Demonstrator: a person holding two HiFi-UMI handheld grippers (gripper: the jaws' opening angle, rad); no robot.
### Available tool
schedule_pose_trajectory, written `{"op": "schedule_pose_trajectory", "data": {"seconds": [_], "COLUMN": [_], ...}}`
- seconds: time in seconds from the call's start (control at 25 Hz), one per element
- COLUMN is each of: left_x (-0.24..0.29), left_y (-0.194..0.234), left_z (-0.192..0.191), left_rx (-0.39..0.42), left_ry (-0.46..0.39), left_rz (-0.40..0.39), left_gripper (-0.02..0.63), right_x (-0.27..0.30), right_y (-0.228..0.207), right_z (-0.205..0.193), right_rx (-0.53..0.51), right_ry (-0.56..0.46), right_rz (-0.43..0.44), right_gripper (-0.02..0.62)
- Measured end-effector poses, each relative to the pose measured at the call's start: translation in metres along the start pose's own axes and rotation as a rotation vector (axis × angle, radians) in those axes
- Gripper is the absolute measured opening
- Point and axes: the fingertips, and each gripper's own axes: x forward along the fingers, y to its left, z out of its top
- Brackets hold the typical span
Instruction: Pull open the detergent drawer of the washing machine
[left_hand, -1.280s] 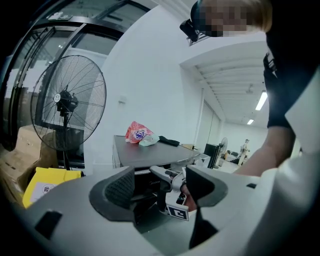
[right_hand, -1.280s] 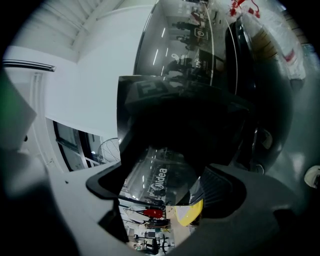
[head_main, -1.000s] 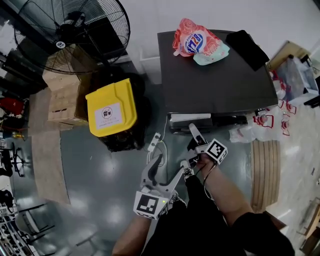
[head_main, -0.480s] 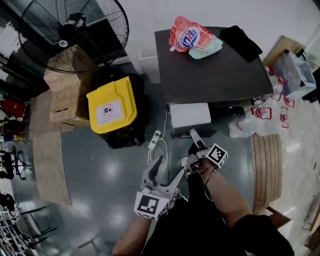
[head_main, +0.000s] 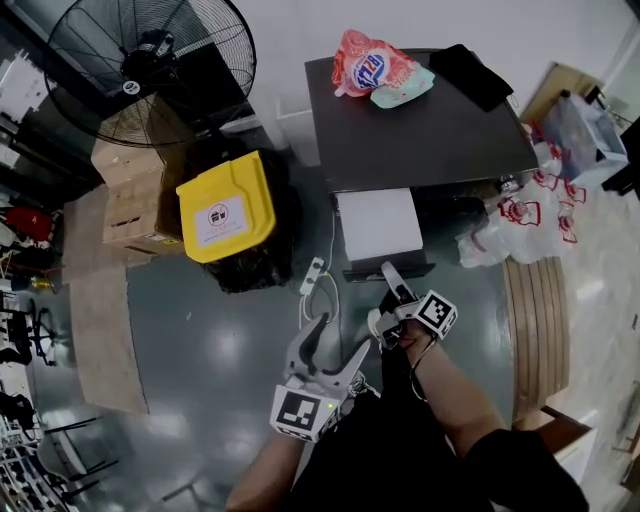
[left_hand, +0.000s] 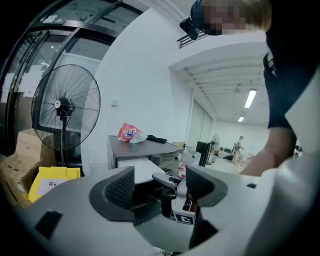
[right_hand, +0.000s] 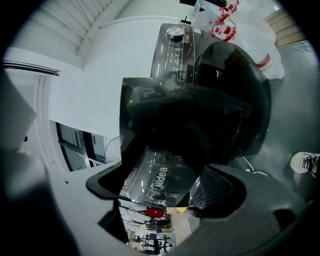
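Detergent drawer stands pulled out from the front of the washing machine, its white inside facing up. The right tongs are at its dark front panel with jaws spread and the glossy panel between them. One finger seems to hook the panel, though contact is hard to make out. The left tongs hang nearer the person, jaws apart and empty. A pink detergent bag lies on the machine's top.

White detergent drawer — pulled out of dark washing machine.
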Motion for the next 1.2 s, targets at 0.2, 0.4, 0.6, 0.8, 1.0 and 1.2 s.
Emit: {"op": "schedule_pose_trajectory", "data": {"seconds": [0.2,0.4,0.6,0.8,1.0,1.2], "left_x": [-0.019,-0.043,-0.059,-0.069,-0.077,-0.071], "left_y": [-0.006,-0.008,-0.016,-0.026,-0.045,-0.059], "left_z": [-0.005,-0.01,-0.013,-0.009,0.018,0.019], "left_rx": [0.008,0.015,0.021,0.046,0.046,0.048], "left_ry": [-0.006,-0.009,-0.021,-0.055,-0.102,-0.121], "left_rz": [0.003,0.002,-0.021,-0.044,-0.057,-0.046], "left_gripper": [0.295,0.295,0.295,0.294,0.293,0.293], "right_x": [-0.013,-0.023,-0.05,-0.081,-0.114,-0.155], "right_y": [-0.007,-0.008,0.001,0.057,0.133,0.195], "right_z": [-0.008,-0.017,-0.032,-0.035,-0.038,-0.039], "right_rx": [0.005,-0.044,-0.135,-0.409,-0.869,-1.192], "right_ry": [-0.019,-0.035,0.001,0.051,0.134,0.161], "right_rz": [-0.019,-0.02,-0.019,0.027,0.121,0.224], "right_gripper": [0.476,0.456,0.466,0.445,0.422,0.404]}}
